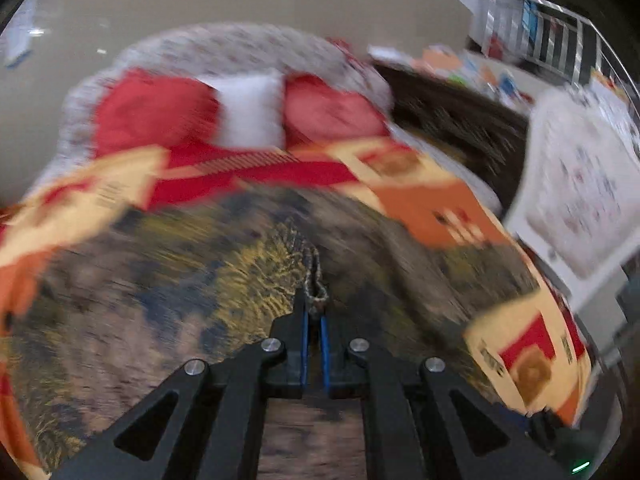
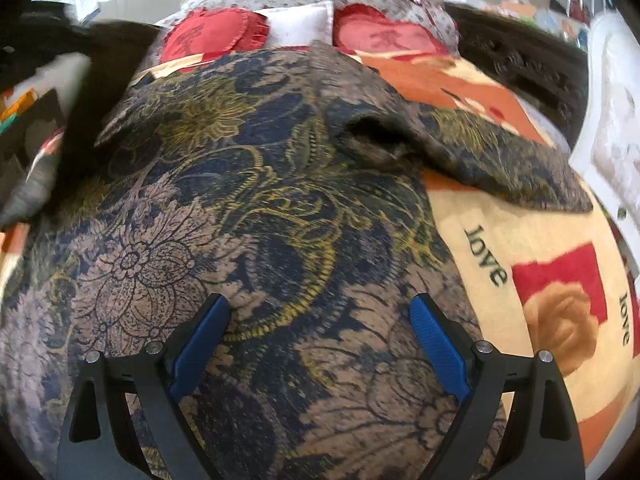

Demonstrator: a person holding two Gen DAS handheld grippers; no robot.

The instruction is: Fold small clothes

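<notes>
A: So, which step?
B: Mid-fold. Left tongs [image 1: 316,312] clenched on an edge of the paisley garment [image 2: 256,208], which lies spread on the bed's rose blanket [image 2: 532,248], below the red pillows [image 2: 216,36]. Right tongs [image 2: 320,344] released, hovering over the cloth.
A: Next?
B: Probably lay the pinched edge across, then let go and smooth.

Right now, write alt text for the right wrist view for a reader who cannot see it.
An open gripper with blue pads hangs over a navy, gold and taupe floral garment spread on a bed, nothing between its fingers. The garment lies on a cream and orange blanket printed "love" with a rose; two red pillows and a white one sit at the head.
</notes>
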